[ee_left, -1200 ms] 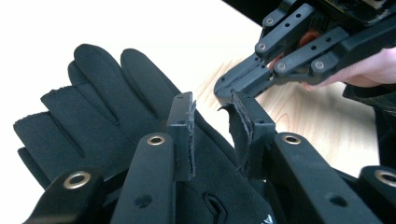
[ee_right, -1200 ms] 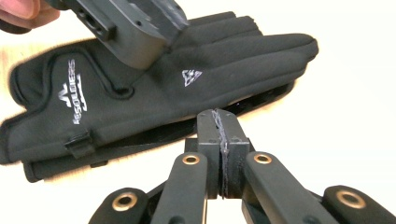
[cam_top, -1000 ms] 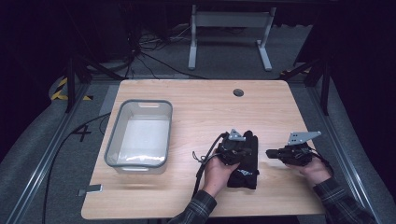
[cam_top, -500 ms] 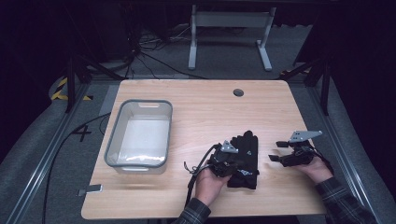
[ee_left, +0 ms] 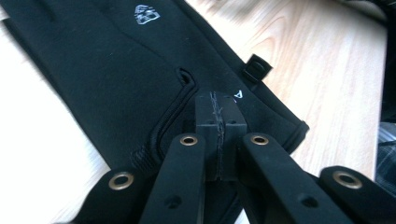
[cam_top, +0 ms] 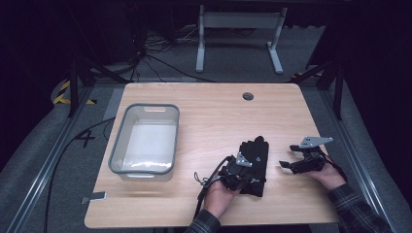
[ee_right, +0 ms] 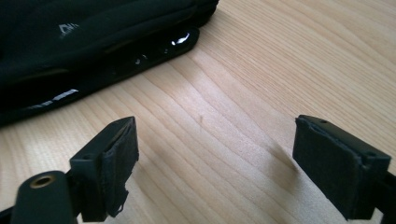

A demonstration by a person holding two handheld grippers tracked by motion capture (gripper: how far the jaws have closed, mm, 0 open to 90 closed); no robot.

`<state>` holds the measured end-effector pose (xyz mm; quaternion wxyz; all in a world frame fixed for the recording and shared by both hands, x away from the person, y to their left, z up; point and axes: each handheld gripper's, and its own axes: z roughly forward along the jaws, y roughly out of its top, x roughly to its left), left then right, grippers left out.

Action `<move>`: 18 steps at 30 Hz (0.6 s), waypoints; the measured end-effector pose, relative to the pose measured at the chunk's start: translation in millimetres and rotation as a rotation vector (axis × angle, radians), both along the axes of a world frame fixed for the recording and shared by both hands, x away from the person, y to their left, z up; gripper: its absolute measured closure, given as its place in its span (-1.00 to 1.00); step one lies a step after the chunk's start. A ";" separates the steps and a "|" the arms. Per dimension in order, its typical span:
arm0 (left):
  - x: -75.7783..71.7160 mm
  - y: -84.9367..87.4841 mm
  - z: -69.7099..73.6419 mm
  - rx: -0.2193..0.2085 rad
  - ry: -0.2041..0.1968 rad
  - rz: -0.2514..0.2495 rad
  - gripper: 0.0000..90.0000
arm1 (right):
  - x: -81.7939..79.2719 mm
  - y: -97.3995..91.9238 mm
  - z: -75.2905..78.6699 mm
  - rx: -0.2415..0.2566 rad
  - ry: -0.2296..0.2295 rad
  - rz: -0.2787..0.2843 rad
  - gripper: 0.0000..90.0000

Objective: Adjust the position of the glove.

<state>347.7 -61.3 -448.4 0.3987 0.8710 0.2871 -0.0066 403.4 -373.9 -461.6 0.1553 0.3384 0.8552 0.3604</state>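
- Left gripper [cam_top: 241, 171], jaws pressed together with nothing visibly between them, now drawn back toward the near worktop [cam_top: 204, 111] edge, over the cuff end of the black glove [cam_top: 254, 158].
- Glove flat on the wood just ahead of those jaws, more of it uncovered than before.
- Right gripper [cam_top: 287, 164] spread wide, just right of the glove, barely moved.
- Clear bin [cam_top: 145, 140] well off to the left gripper's left.

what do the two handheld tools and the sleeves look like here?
Both tools are black. The left tool has linkage arms with brass-coloured rivets, square black pads, a small grey plate and a trailing black cable. The right tool carries a grey three-cornered plate; its pads are blocky with worn-looking facing. Both sleeves are dark plaid.
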 end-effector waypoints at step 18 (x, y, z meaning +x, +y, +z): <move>10.7 34.2 3.1 0.060 -0.031 0.083 1.00 | 1.2 -1.6 -3.8 -0.007 -0.028 -0.023 -0.67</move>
